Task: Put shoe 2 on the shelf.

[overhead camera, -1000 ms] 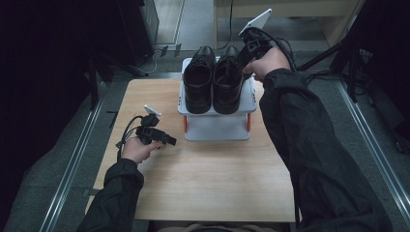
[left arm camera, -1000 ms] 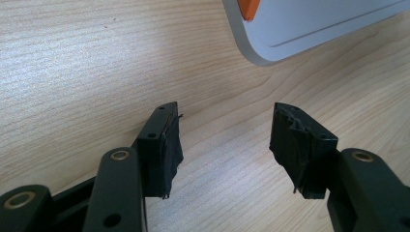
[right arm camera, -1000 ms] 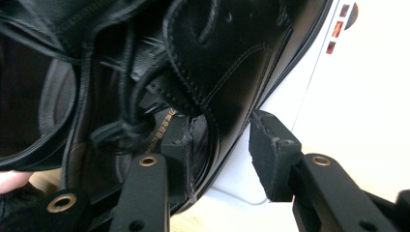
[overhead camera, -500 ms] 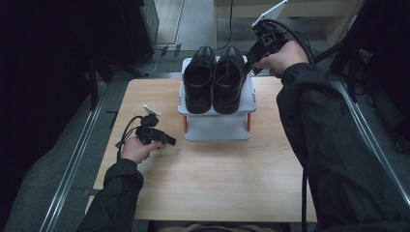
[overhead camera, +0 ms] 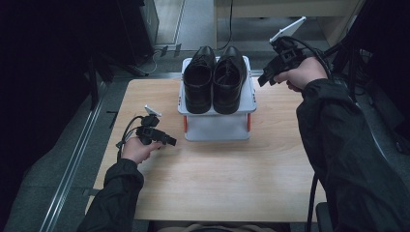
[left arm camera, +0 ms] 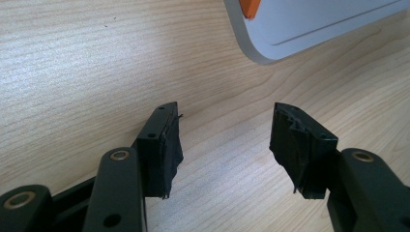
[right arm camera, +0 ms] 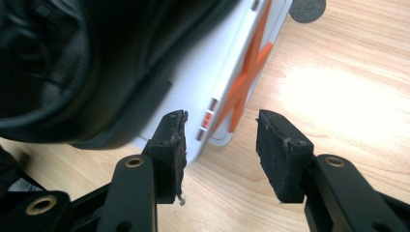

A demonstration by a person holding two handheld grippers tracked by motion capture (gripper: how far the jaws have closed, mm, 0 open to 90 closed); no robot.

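Two black leather shoes (overhead camera: 213,79) stand side by side, toes toward me, on a small white rack (overhead camera: 215,128) with orange legs at the far middle of the wooden table (overhead camera: 208,179). My right gripper (overhead camera: 265,79) hangs just right of the rack's far right corner, apart from the shoes. Its jaws have just been opening, and nothing is between them. In the right gripper view the gripper (right arm camera: 222,150) faces the rack's edge (right arm camera: 208,72) and a shoe (right arm camera: 72,63). My left gripper (overhead camera: 169,141) rests open on the table left of the rack (left arm camera: 309,29), empty (left arm camera: 225,140).
The rack's orange brace (right arm camera: 249,72) runs down its side close to my right jaws. Bare wood lies in front of the rack and around my left hand. Beyond the table's far edge is a grey floor (overhead camera: 193,24) with cables and dark furniture.
My right gripper has drawn away from the back of the right shoe, moving right and slightly down beside the rack, and its jaws stand wider. The left hand has stayed put.
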